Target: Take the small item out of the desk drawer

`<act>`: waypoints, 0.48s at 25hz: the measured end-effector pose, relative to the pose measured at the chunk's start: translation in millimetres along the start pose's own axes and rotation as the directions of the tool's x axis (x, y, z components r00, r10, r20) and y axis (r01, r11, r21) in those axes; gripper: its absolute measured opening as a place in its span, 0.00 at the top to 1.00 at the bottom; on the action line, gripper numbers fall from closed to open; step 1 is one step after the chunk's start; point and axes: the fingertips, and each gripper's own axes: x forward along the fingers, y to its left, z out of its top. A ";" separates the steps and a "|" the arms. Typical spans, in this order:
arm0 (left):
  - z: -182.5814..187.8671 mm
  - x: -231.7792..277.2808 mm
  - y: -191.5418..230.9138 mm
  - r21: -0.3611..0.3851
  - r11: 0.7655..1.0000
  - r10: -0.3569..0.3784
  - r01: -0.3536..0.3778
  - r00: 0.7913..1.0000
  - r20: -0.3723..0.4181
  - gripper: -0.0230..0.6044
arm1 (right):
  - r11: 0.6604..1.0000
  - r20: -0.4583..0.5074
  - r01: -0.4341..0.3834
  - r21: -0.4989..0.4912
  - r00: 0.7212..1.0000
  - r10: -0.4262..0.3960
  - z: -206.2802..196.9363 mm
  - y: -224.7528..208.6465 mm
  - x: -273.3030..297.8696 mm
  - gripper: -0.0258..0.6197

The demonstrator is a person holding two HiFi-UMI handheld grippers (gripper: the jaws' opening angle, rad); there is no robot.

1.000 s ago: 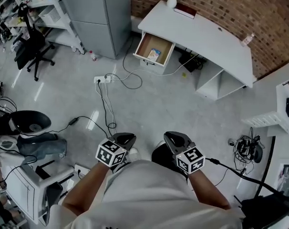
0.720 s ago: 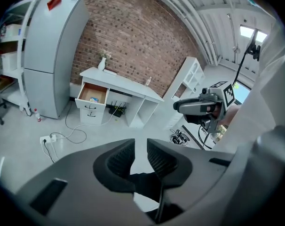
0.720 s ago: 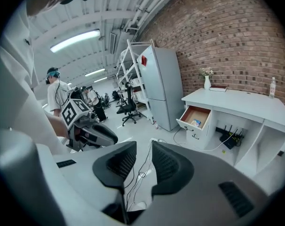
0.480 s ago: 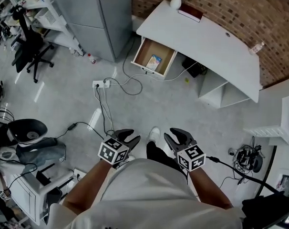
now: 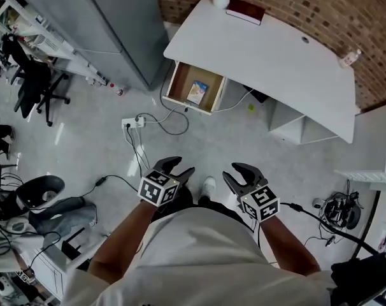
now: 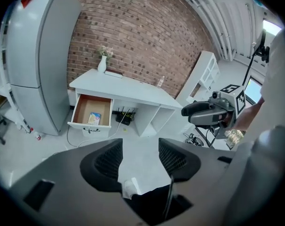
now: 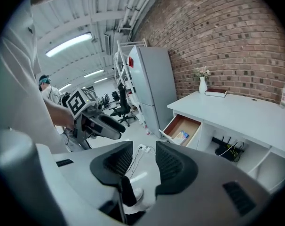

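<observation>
Well, small item (image 5: 197, 92) in open drawer (image 5: 182, 80): too tiny to ID.

path: bare floor (image 5: 244, 146) up to open drawer (image 5: 183, 80) | obstacles: power strip (image 5: 134, 122) with cables; grey cabinet (image 5: 113, 34) left

the small item (image 5: 197, 92) lies in the drawer (image 5: 182, 81) at the desk's (image 5: 263, 43) left end, cabinet (image 5: 116, 24) further left.

White short-sleeved shirt (image 5: 199, 260), white shoe (image 5: 208, 186)
</observation>
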 end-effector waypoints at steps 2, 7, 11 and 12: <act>19.0 23.9 17.9 -0.012 1.000 0.002 -0.002 1.000 -0.011 0.57 | 1.000 -0.010 0.011 0.016 1.000 -0.011 5.0 -19.8 6.0 0.70; 60.3 95.6 86.6 -0.027 0.999 0.029 -0.030 0.999 -0.044 0.51 | 0.993 -0.027 0.070 0.091 0.997 -0.068 13.3 -69.5 26.7 0.69; 96.6 153.0 147.3 0.000 0.999 0.047 -0.047 0.996 -0.070 0.47 | 0.973 -0.056 0.156 0.167 0.987 -0.149 20.3 -112.1 43.4 0.69; 105.1 169.2 160.8 0.005 0.999 0.039 -0.039 0.996 -0.076 0.47 | 0.967 -0.067 0.177 0.186 0.984 -0.168 23.9 -123.4 48.1 0.69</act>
